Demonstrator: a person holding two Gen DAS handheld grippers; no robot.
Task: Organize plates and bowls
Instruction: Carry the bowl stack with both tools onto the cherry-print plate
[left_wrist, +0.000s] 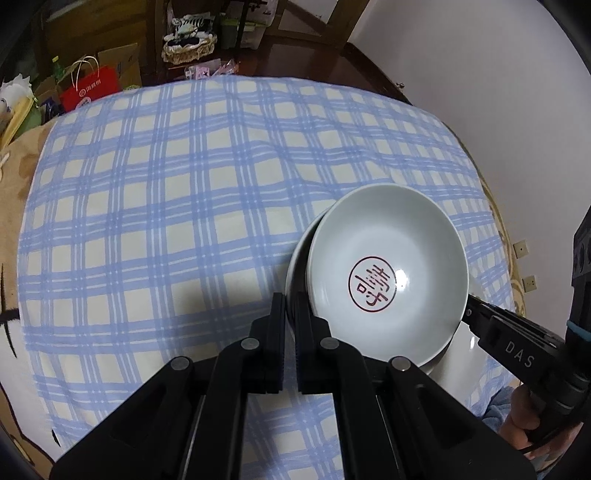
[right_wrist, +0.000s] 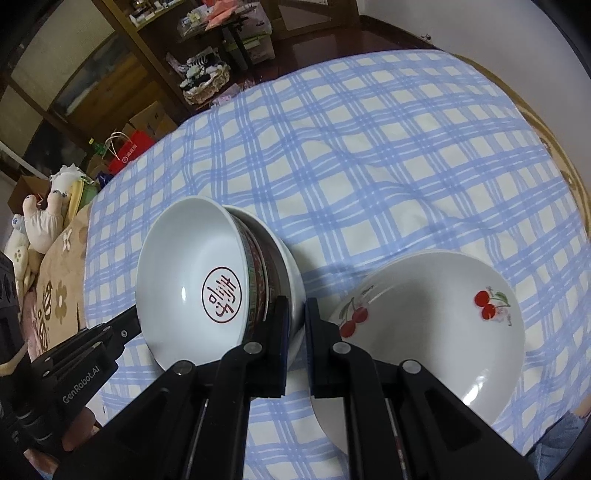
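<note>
Near edge: my left gripper (left_wrist: 290, 317) is pinched tight on the near-left rim of the seal bowl (left_wrist: 388, 258). My right gripper (right_wrist: 297, 321) is likewise clamped, apparently on the right-hand rim of the bowl stack (right_wrist: 293, 273); exactly which rim in the stack, I can't tell.

Step in hand, as I judge it: a two-handed carry of the nested bowls, which sit tilted over the plaid cloth (left_wrist: 184, 184).

Containers:
- The seal bowl is empty and nested on top. There are patterned bowls under it and a white one outermost.
- The cherry plate (right_wrist: 436, 332) is empty and lies just right of the stack, low on the cloth.

Next move calls for both hands moving together and keeping the stack level so the bowls don't slide, then a place to set it down, perhaps beside the cherry plate.

Far: bare cloth on the desk (left_wrist: 373, 70), then a wicker basket (left_wrist: 188, 48) at the far edge.
</note>
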